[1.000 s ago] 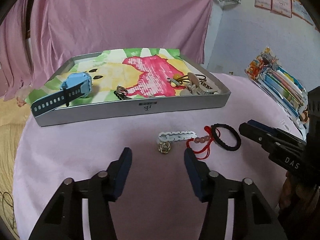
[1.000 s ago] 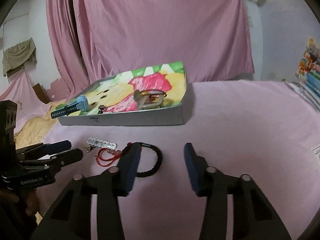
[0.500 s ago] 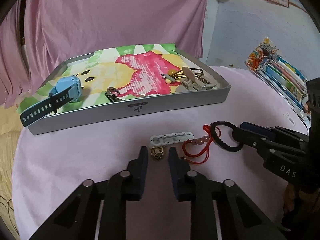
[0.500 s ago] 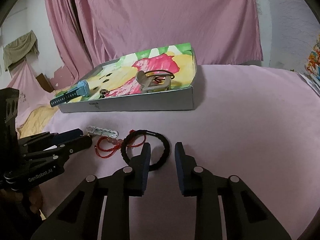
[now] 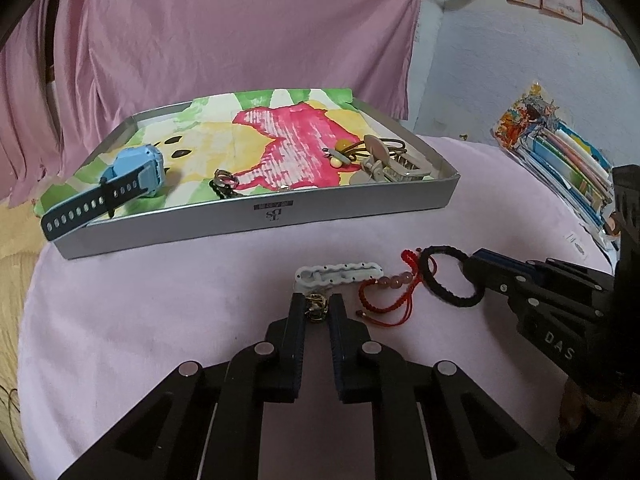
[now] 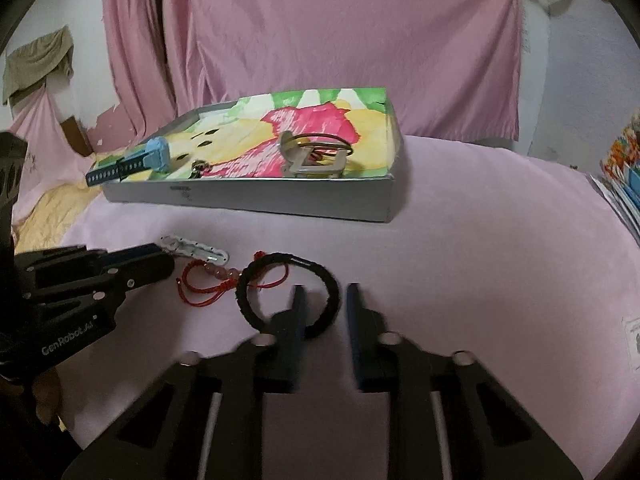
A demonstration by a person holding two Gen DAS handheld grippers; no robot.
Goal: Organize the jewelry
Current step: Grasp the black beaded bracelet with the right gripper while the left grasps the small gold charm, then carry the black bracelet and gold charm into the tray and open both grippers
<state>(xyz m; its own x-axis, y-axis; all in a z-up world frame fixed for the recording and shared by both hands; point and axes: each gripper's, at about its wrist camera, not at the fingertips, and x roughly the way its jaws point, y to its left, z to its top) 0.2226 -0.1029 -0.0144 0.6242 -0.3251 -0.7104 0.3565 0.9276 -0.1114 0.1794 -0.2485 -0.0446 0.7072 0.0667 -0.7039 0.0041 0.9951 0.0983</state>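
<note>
My left gripper point(image 5: 317, 305) is shut on a small gold ring point(image 5: 316, 307) lying on the pink tablecloth, just in front of a white hair clip point(image 5: 339, 273). A red cord bracelet with pink beads point(image 5: 386, 292) and a black braided bracelet point(image 5: 452, 280) lie to the right. My right gripper point(image 6: 323, 295) is narrowly open, its fingers straddling the near rim of the black bracelet point(image 6: 288, 294), one finger inside the loop. The grey tray point(image 5: 256, 216) behind holds a blue watch point(image 5: 120, 180), rings point(image 5: 225, 181) and hair clips point(image 5: 384, 164).
The tray has a colourful paper lining and sits at the back of the round pink table. A stack of colourful books point(image 5: 560, 156) lies at the right. A pink curtain hangs behind. A yellow cloth point(image 6: 52, 208) lies off the table's left edge.
Both grippers moved forward and down and narrowed. The left closed onto the gold ring. The right came over the black bracelet's near rim.
</note>
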